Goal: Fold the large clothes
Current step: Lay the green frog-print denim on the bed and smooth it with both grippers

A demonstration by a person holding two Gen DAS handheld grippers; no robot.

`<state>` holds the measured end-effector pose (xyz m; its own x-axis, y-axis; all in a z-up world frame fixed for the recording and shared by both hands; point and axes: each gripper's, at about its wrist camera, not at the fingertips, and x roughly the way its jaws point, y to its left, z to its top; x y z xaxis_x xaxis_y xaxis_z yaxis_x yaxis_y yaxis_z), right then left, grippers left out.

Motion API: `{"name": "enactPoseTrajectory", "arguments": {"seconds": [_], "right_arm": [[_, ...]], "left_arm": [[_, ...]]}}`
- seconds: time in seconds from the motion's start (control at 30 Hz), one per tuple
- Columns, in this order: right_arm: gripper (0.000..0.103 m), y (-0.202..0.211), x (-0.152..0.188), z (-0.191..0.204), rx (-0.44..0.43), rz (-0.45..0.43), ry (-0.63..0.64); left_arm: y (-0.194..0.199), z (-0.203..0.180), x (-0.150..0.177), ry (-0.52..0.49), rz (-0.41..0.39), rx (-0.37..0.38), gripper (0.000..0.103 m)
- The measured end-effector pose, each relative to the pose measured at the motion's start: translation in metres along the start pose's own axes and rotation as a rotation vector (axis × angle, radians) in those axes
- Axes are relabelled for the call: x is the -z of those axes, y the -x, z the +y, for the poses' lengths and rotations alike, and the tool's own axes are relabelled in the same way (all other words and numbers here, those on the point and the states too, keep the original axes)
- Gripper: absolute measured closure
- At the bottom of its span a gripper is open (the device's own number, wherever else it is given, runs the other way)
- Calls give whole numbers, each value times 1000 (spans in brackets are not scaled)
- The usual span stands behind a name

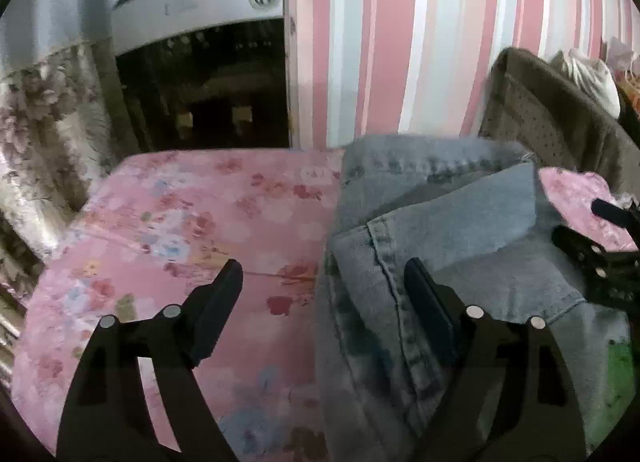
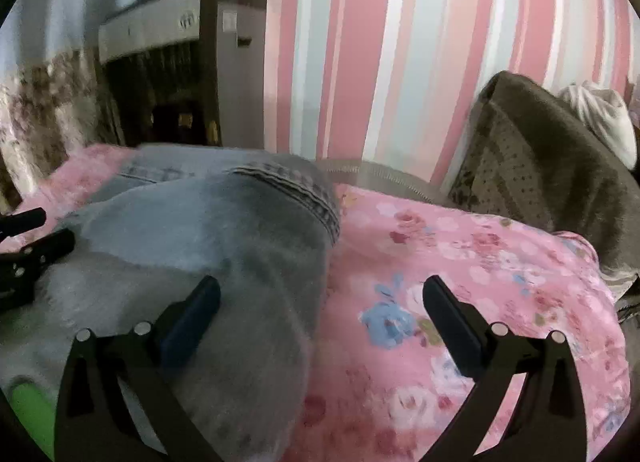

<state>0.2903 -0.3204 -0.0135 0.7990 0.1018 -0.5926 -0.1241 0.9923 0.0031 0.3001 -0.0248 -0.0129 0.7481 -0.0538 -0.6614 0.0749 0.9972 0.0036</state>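
A pair of light blue jeans [image 1: 440, 222] lies in folded layers on a pink floral bedspread [image 1: 180, 222]. My left gripper [image 1: 324, 274] is open and empty, straddling the jeans' left edge, its right finger over the denim seam. In the right wrist view the jeans [image 2: 224, 230] lie at the left on the bedspread [image 2: 460, 262]. My right gripper [image 2: 320, 294] is open and empty, straddling the jeans' right edge. Each gripper shows at the edge of the other's view, the right [image 1: 596, 258] and the left [image 2: 28, 246].
A pink and white striped wall [image 1: 400, 42] stands behind the bed. A grey appliance [image 1: 208, 62] stands at the back left. A brown cushion [image 2: 540, 162] and a white bundle [image 2: 604, 118] are at the back right. A green object [image 2: 32, 414] lies near the jeans.
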Motion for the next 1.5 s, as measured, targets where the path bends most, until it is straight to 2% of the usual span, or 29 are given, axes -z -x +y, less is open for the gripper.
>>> {"name": "enactPoseTrajectory", "arguments": {"seconds": [0.17, 0.3, 0.43, 0.53, 0.63, 0.7, 0.83, 0.9, 0.97, 1.03, 1.17, 1.3, 1.37, 1.43, 1.5], "right_arm": [[2, 51, 15, -5, -94, -28, -64], [2, 70, 36, 0, -92, -20, -51], [2, 66, 61, 9, -55, 33, -2], [2, 64, 69, 9, -54, 43, -19], [2, 62, 59, 0, -115, 64, -46], [2, 65, 46, -9, -132, 26, -61], [2, 59, 2, -29, -138, -115, -77], [2, 41, -17, -34, -154, -123, -89], [2, 17, -34, -38, -137, -106, -88], [2, -7, -46, -37, -90, -83, -80], [2, -50, -56, -38, -59, -24, -98], [2, -86, -53, -34, -65, 96, -81], [2, -105, -45, -28, -70, 190, -47], [2, -109, -43, -26, -71, 194, -25], [2, -109, -43, -26, -68, 199, -36]], "left_arm": [[44, -1, 1, 1, -54, -34, 17], [71, -4, 9, 4, -80, -23, 17], [82, -16, 30, -11, -66, -3, 17], [63, -27, 55, -65, -1, -38, 17], [62, -22, 65, -35, -6, -38, 16], [67, -19, 57, -23, -8, -20, 15], [79, -10, 18, -47, -70, -27, 11], [76, -8, -2, -72, -93, -43, 6], [65, -7, -25, -120, -130, -58, 5], [47, -3, -44, -135, -133, -66, 5], [8, 3, -64, -121, -90, -56, 5], [-38, 4, -59, -112, 10, -57, 5], [-57, 1, -49, -131, 62, -70, 5], [-74, -2, -38, -143, 103, -85, 4], [-80, 1, -32, -108, 100, -74, 3]]}}
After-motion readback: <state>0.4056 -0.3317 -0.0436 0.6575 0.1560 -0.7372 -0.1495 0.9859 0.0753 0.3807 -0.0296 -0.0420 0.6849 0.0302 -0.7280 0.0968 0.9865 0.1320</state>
